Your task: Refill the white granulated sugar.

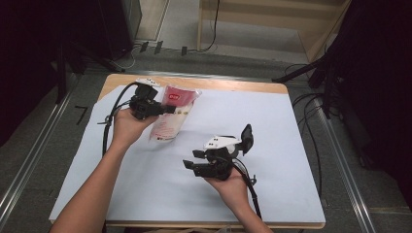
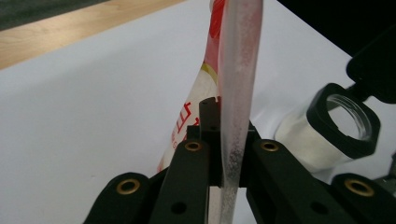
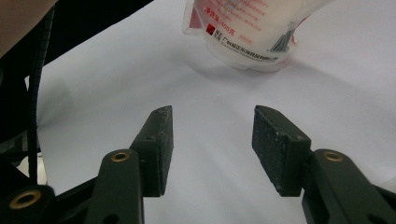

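Left tool (image 1: 167, 108) is clamped tight on the pouch (image 1: 174, 116), jaws closed all the way onto the flat sealed edge of it. In the left gripper view that frosted seam (image 2: 236, 116) runs straight up between the two black jaws, squeezed thin, with the red-and-white printed body of the pouch bulging off to one side. Good choice of grip, I'd say: the flat seal gives the pads something firm to bite, where the soft filled belly would likely slip or squash.

From the high view, the pouch sits near the far left part of the surface (image 1: 272, 145), on the white sheet, its upper end raised in the left tool and its lower end down on the sheet. That looks like a hold meant to keep it steady or stand it up.

Over to the right tool (image 1: 190, 160): jaws spread wide, nothing between them, nothing touched. It hangs above the middle of the sheet, well apart from the pouch. In the right gripper view the two pads (image 3: 280, 147) frame bare white sheet, with the bottom of the pouch (image 3: 247, 32) ahead of them. It's aimed that way, so my read is the second tool is lining up to take the pouch's free end while the left keeps it anchored.
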A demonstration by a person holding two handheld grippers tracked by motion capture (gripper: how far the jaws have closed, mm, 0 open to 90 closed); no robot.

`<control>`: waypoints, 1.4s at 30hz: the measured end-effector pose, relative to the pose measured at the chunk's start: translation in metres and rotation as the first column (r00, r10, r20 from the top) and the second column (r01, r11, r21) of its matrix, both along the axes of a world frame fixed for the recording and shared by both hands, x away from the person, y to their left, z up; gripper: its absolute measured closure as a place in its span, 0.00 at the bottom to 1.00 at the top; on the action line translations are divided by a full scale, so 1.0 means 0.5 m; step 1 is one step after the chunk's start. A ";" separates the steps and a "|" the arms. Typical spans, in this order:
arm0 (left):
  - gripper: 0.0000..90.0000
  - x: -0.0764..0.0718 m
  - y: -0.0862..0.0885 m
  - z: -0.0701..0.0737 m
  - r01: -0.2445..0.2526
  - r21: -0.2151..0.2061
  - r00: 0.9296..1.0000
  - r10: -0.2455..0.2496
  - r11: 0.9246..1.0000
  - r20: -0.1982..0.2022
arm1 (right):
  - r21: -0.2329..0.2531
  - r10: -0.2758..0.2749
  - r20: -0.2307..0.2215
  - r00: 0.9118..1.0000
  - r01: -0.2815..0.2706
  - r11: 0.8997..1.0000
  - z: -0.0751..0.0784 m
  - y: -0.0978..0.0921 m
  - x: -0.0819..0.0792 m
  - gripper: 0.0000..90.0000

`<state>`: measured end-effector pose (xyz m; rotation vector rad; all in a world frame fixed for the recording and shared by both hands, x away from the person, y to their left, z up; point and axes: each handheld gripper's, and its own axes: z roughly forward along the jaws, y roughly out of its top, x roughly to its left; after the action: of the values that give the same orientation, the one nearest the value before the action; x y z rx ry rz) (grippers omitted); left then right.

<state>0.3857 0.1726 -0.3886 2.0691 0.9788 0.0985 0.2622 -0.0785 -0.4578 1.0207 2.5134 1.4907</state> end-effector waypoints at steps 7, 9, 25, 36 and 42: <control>0.96 -0.014 0.019 0.000 -0.008 0.001 1.000 0.008 1.000 0.008 | -0.018 0.008 0.017 1.000 -0.007 1.000 0.011 -0.010 -0.003 0.55; 0.95 -0.018 0.025 -0.001 -0.017 -0.001 1.000 0.017 1.000 0.006 | -0.008 0.007 0.014 1.000 -0.007 1.000 0.015 -0.016 -0.002 0.55; 0.84 -0.061 0.087 0.007 -0.028 -0.042 0.999 0.028 0.999 0.016 | -0.042 0.029 0.038 0.999 -0.028 0.999 0.038 -0.031 -0.014 0.55; 0.72 -0.093 0.119 0.010 -0.017 -0.052 0.998 0.020 0.999 0.062 | -0.039 0.027 0.025 0.999 -0.026 0.999 0.043 -0.045 -0.013 0.55; 0.66 -0.110 0.137 0.009 -0.034 -0.052 0.998 0.037 0.998 0.052 | -0.039 0.019 0.025 0.999 -0.018 0.999 0.048 -0.066 -0.015 0.56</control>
<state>0.3309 0.2414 -0.3840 1.9930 0.9759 0.1445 0.2547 -0.1114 -0.4337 0.9688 2.5310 1.4444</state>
